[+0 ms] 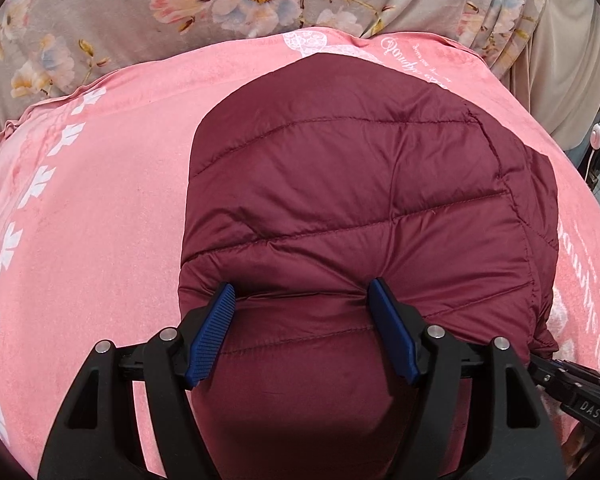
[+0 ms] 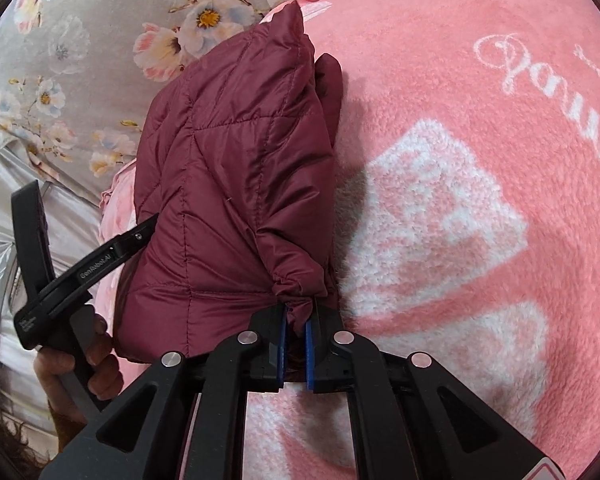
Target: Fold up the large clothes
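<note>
The maroon quilted jacket (image 1: 360,208) lay folded on the pink blanket (image 1: 100,220), the right tongs (image 2: 296,320) clamped on a gathered bit of its near edge, probably to hold the fold, while the left tongs (image 1: 302,300) stood apart over its puffy bulk, gripping nothing.

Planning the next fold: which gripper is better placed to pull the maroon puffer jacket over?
Right. The right gripper is shut on the maroon puffer jacket edge; the left gripper sits open on top, gripping nothing.
</note>
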A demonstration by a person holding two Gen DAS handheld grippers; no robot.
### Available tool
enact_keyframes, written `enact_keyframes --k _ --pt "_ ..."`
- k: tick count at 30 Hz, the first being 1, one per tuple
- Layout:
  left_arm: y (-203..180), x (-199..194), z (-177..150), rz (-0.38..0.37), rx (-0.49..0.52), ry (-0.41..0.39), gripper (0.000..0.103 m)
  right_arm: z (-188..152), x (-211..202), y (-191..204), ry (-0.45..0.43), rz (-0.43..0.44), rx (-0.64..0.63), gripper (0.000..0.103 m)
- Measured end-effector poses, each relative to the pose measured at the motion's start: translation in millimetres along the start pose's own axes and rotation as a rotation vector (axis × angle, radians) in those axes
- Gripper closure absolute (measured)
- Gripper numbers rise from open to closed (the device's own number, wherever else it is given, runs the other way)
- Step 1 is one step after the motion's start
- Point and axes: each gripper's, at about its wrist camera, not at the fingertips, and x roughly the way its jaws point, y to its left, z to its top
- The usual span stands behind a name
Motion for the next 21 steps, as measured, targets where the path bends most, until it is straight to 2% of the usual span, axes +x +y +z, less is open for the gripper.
enact_keyframes --k 4,6,7,8,11,13,16,20,21 --pt "3 -3 3 -0.004 -0.010 0.008 0.034 2 -29 15 -0.049 -0.053 -0.036 0.083" --pt "7 -9 4 -0.007 -0.024 0.007 0.031 6 -44 21 -0.088 -0.063 -0.037 0.066" --pt "8 -11 4 -0.011 -0.031 0.009 0.026 9 -51 24 -0.112 -0.060 -0.035 0.052" --pt "11 -14 4 -0.013 -0.046 0.012 0.018 13 -57 26 -0.133 -0.054 -0.035 0.044" --pt "28 -22 7 -0.054 -0.117 0.007 0.010 25 -59 28 -0.159 -0.061 -0.025 0.032" --pt "42 -25 9 -0.114 -0.173 0.016 0.006 33 -49 26 -0.142 -0.046 -0.003 0.032" --pt "71 -22 11 -0.201 -0.272 0.032 0.006 42 -30 15 -0.092 -0.012 0.053 0.032" --pt "94 -9 7 -0.235 -0.331 0.058 0.006 49 0 6 -0.027 0.018 0.108 0.032" --pt "99 0 5 -0.273 -0.351 0.083 0.006 50 8 4 -0.011 0.030 0.119 0.032"
